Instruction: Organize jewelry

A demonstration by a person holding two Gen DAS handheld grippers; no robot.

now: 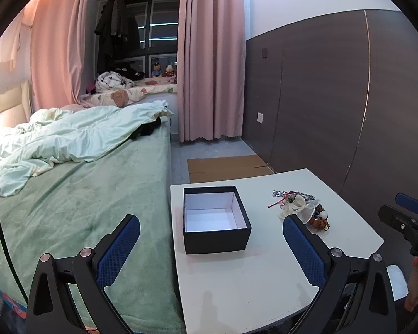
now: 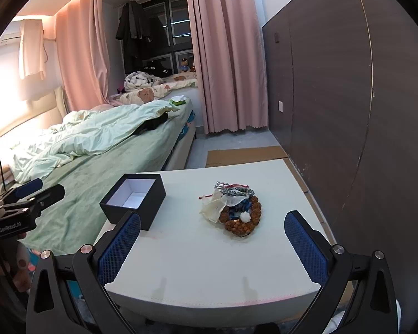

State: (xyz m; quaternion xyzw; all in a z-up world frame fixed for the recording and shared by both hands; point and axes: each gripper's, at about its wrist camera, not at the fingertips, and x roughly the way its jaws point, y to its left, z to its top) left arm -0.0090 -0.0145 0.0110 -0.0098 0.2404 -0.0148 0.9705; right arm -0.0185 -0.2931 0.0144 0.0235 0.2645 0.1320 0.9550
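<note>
An open black box (image 1: 216,219) (image 2: 133,201) with a white, empty inside stands on the left part of the small white table (image 1: 259,272) (image 2: 197,256). To its right lies a heap of jewelry (image 1: 301,208) (image 2: 232,208): a brown bead bracelet, a silvery chain, red cord and a white cloth flower. My left gripper (image 1: 211,222) is open above the table's near side, the box showing between its fingers. My right gripper (image 2: 212,220) hangs open short of the heap, nothing between its pads. Each gripper shows at the edge of the other's view.
A bed (image 1: 78,194) with a green sheet and a rumpled pale duvet (image 1: 69,139) touches the table's left side. A dark panelled wall (image 1: 334,97) runs on the right. Flat cardboard (image 1: 225,167) lies on the floor beyond the table, before pink curtains (image 1: 211,69).
</note>
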